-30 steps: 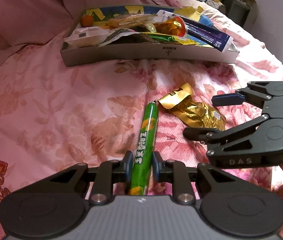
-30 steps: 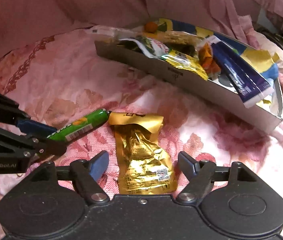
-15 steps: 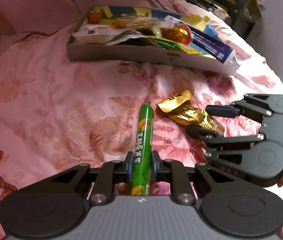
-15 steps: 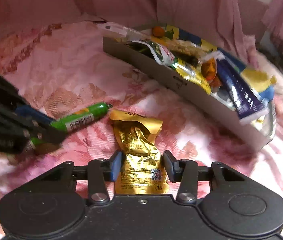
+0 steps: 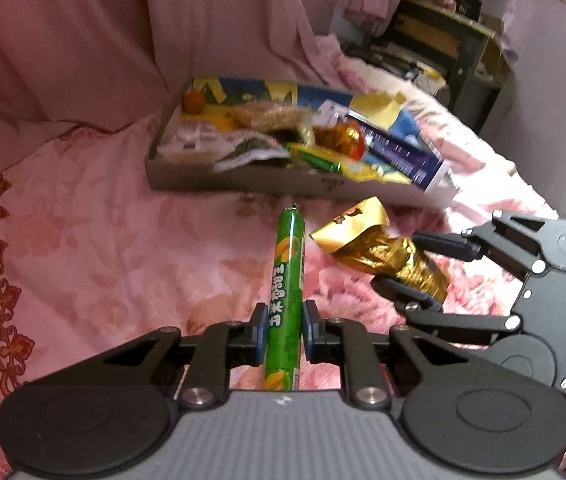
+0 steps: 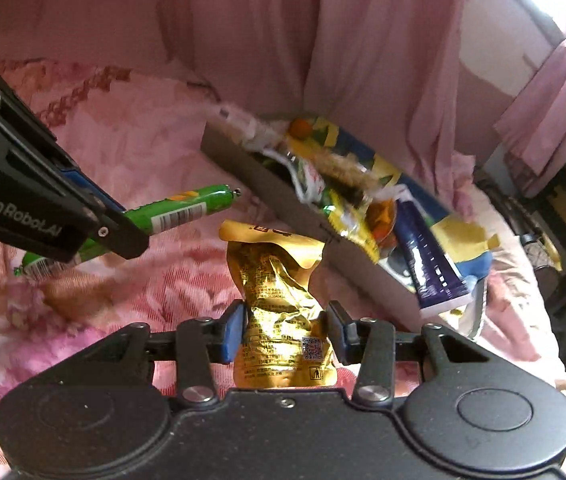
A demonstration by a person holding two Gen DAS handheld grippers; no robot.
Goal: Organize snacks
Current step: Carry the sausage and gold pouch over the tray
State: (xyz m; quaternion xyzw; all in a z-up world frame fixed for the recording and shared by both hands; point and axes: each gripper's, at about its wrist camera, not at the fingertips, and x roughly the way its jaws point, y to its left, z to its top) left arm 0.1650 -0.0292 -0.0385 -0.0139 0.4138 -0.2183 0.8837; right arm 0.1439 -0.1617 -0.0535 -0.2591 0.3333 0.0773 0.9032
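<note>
A green sausage stick (image 5: 286, 280) with corn print is held lifted above the pink floral bedspread, my left gripper (image 5: 283, 330) shut on its lower half. It points toward the grey snack box (image 5: 243, 178). To its right my right gripper (image 5: 423, 268) grips a crinkled gold foil packet (image 5: 387, 254). In the right wrist view the gold packet (image 6: 279, 296) stands between the pads, the right gripper (image 6: 285, 332) shut on it, and the green stick (image 6: 179, 212) shows at the left in the left gripper (image 6: 123, 228).
The box (image 6: 267, 184) holds several snacks: an orange fruit (image 5: 194, 102), a purple tube (image 5: 399, 156), green and yellow wrappers. Pink curtains (image 6: 283, 40) hang behind it. A dark shelf unit (image 5: 439, 40) stands at the back right.
My right gripper closed onto the gold packet and raised it off the bedspread. My left gripper lifted the green stick, and both tilted up toward the box.
</note>
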